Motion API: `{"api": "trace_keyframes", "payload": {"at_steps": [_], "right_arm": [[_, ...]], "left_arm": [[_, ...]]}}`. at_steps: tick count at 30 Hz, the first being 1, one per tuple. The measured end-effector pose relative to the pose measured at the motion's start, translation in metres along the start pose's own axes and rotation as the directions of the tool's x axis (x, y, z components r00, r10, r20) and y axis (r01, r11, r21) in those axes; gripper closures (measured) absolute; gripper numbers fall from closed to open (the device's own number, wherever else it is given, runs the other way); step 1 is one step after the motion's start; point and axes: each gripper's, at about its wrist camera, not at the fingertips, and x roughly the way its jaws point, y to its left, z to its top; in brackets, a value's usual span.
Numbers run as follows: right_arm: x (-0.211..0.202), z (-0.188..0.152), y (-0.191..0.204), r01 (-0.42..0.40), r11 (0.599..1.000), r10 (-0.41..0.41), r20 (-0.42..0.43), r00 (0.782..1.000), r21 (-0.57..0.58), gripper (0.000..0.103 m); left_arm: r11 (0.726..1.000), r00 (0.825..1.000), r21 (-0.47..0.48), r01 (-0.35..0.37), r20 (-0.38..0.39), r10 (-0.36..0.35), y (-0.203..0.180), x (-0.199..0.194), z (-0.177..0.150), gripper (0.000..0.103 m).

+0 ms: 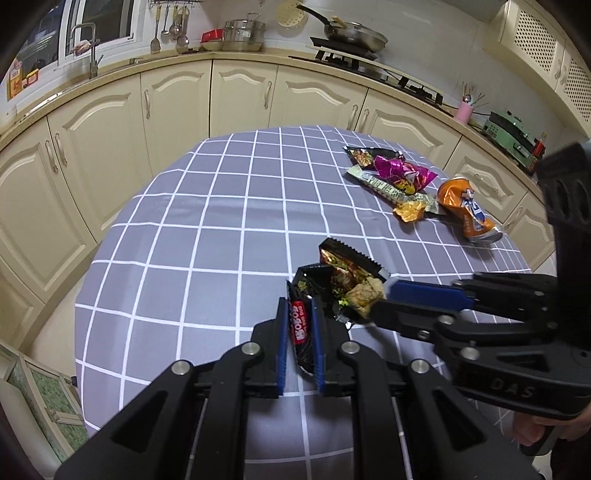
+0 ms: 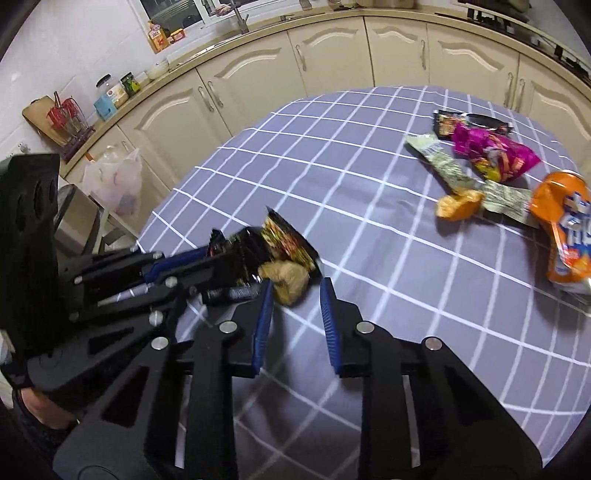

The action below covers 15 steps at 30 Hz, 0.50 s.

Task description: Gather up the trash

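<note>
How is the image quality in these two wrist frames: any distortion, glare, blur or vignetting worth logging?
Left wrist view: strong fisheye bending of the cabinets, dark corner vignetting, sharp on the black wrapper in the left gripper. Right wrist view: same curvature, window dark, slight softness on the orange can near the edge; right gripper crisp, soft shadows on the tablecloth.

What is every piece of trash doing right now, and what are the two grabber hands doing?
left gripper: shut on the black snack bag.
black snack bag: torn open, held up off the table.
beige wad: at the bag's mouth, between the right gripper's fingers.
right gripper: open.
orange can: crushed, lying on its side.
magenta wrapper: crumpled, on the table.
green wrapper: flat, empty.
</note>
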Motion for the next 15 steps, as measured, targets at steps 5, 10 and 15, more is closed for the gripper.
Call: {"api": "trace_keyframes", "payload": {"at_steps": [5, 10, 15], "right_arm": [[-0.001, -0.002, -0.005, -0.031, 0.999, 0.031, 0.005, 1.0, 0.014, 0.077], [0.008, 0.005, 0.001, -0.054, 0.998, 0.053, 0.017, 0.998, 0.041, 0.077], [0.011, 0.008, 0.005, -0.032, 0.999, 0.031, 0.019, 0.999, 0.028, 0.092]], "left_arm": [[1.0, 1.0, 0.008, -0.005, 0.0, 0.005, -0.004, 0.002, 0.002, 0.092], [1.0, 1.0, 0.015, -0.014, -0.001, 0.014, -0.007, 0.001, -0.001, 0.092], [1.0, 1.0, 0.006, -0.006, -0.003, 0.006, -0.003, 0.001, -0.001, 0.092]]}}
